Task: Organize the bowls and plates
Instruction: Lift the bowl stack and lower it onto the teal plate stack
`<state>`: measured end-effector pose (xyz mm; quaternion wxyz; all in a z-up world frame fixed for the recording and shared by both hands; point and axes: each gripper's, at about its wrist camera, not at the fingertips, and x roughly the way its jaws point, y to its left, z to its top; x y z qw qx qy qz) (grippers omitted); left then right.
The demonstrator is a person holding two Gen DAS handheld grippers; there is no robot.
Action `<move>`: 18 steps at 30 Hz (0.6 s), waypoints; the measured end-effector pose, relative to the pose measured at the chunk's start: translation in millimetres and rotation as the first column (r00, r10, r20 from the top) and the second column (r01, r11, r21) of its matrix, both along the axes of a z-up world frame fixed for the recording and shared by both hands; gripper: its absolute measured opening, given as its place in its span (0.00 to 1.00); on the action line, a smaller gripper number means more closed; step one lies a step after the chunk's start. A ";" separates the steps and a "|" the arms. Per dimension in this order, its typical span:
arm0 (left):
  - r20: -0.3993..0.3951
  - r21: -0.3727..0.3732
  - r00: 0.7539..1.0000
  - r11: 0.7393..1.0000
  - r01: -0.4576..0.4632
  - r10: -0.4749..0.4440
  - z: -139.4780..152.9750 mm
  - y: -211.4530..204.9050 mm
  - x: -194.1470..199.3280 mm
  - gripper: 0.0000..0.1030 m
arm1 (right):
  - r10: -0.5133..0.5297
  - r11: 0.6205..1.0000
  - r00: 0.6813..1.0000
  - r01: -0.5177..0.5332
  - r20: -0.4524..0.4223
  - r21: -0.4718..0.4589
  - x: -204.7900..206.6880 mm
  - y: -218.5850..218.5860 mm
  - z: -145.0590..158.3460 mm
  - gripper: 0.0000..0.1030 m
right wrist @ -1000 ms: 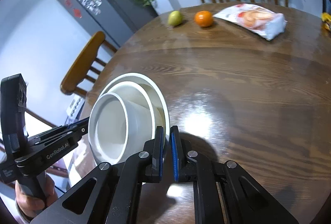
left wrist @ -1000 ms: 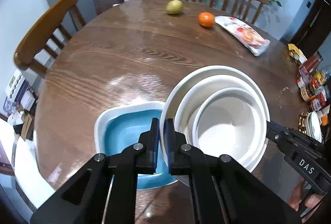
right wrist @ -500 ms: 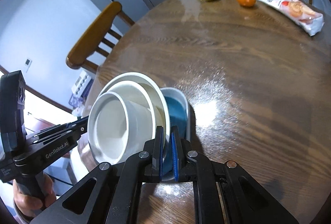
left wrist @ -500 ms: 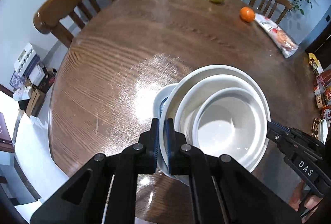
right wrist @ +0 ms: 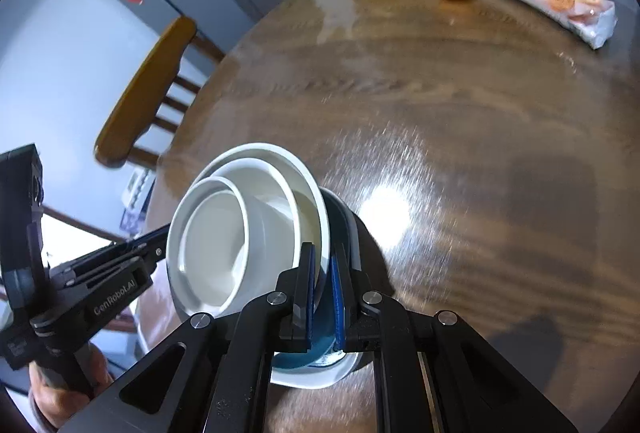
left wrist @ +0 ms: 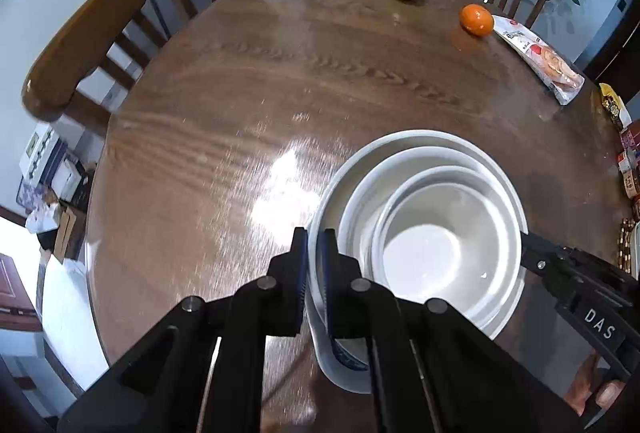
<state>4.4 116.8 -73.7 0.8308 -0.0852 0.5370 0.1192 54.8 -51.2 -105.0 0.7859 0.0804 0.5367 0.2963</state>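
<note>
While we pinch the plate (left wrist: 416, 141) rim at nine o'clock with the left gripper (left wrist: 316, 265) and at three with the right gripper (right wrist: 322, 281), both clamped tight, its two nested bowls (left wrist: 424, 257) hang directly over the blue dish (right wrist: 320, 345). Beyond, at twelve, the table (left wrist: 280, 73) lies open.

Glossy white ceramic-looking bowls (left wrist: 420, 257); polished, grainy wooden table (left wrist: 248, 105); matt black plastic-looking tools.
</note>
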 end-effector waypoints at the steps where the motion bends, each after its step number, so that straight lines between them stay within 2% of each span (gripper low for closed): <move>1: 0.007 0.002 1.000 1.000 0.004 -0.004 0.1 -0.3 5.0 0.02 | -0.010 1.000 1.000 0.010 0.009 -0.005 4.3 0.7 1.0 0.11; 6: 0.035 -0.008 0.999 1.000 0.006 -0.006 -1.1 3.0 32.9 0.03 | -0.060 0.998 0.997 0.061 0.053 -0.027 28.7 4.0 4.8 0.11; 9: 0.048 -0.012 0.999 1.000 -0.015 0.016 -1.2 5.8 45.8 0.13 | -0.092 0.993 0.992 0.098 0.081 -0.063 38.6 5.3 9.0 0.11; 10: 0.047 -0.008 0.999 1.000 -0.023 0.023 -1.6 7.0 47.7 0.23 | -0.103 0.991 0.990 0.110 0.091 -0.071 40.6 4.7 10.9 0.11; 11: 0.047 0.004 0.998 0.999 -0.032 0.031 -2.0 8.4 47.9 0.39 | -0.109 0.990 0.989 0.117 0.097 -0.079 40.8 3.5 12.0 0.11; 12: 0.048 0.015 0.998 0.999 -0.038 0.037 -2.5 9.2 47.0 0.48 | -0.113 0.989 0.988 0.123 0.104 -0.087 39.3 2.1 12.1 0.11; 13: 0.056 0.023 0.998 0.999 -0.043 0.042 -2.7 10.5 44.6 0.62 | -0.119 0.986 0.986 0.131 0.117 -0.101 37.6 -0.4 13.2 0.11; 14: 0.070 0.029 0.996 0.998 -0.050 0.048 -1.5 12.0 41.2 0.71 | -0.125 0.984 0.983 0.141 0.135 -0.111 33.8 -4.4 15.3 0.11; 16: 0.090 0.038 0.995 0.998 -0.054 0.050 1.9 13.9 35.4 0.76 | -0.128 0.985 0.980 0.144 0.152 -0.096 29.2 -10.7 19.5 0.12; 18: 0.111 0.029 0.993 0.998 -0.048 0.044 6.5 15.3 27.8 0.78 | -0.121 0.985 0.976 0.140 0.181 -0.098 23.0 -14.5 25.4 0.20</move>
